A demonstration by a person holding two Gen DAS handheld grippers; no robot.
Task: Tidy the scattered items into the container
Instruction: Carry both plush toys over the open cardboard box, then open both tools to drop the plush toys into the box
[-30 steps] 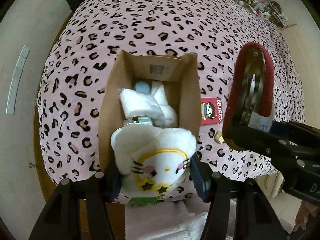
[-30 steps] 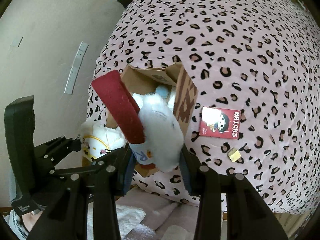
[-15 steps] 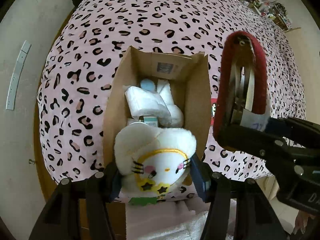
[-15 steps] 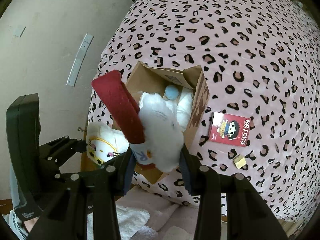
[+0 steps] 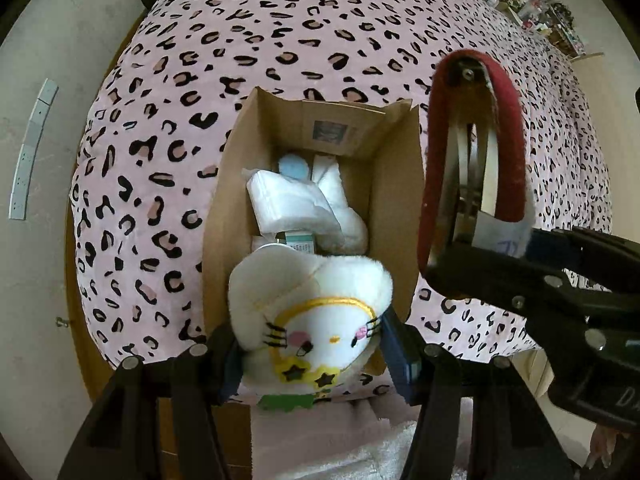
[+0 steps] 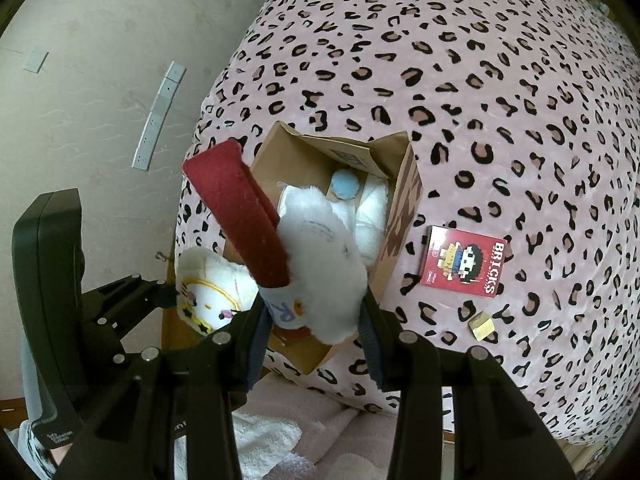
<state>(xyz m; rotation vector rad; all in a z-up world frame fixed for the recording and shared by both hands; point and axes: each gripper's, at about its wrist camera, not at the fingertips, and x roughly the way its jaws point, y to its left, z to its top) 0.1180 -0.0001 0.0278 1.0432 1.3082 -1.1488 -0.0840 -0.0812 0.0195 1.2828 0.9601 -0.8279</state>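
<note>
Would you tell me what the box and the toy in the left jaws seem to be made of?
Box: likely corrugated cardboard, matte brown with creased flaps. Toy: white plush, fuzzy pile, with a stitched face.

Box (image 6: 396,216) on the bedspread (image 6: 500,92); brick packet (image 6: 464,266) right of it; small block (image 6: 481,325) nearer.

A bed (image 6: 500,92) fills both views, under a pink leopard-print blanket (image 5: 320,40). Left of it runs a beige wall (image 6: 100,40) carrying a strip of grey tiles (image 6: 158,116). At the bed's far right edge, cluttered shelves (image 5: 532,12) sit blurred. Down by the near edge, white fluffy fabric (image 6: 264,436) lies on pink cloth (image 5: 340,428).
</note>
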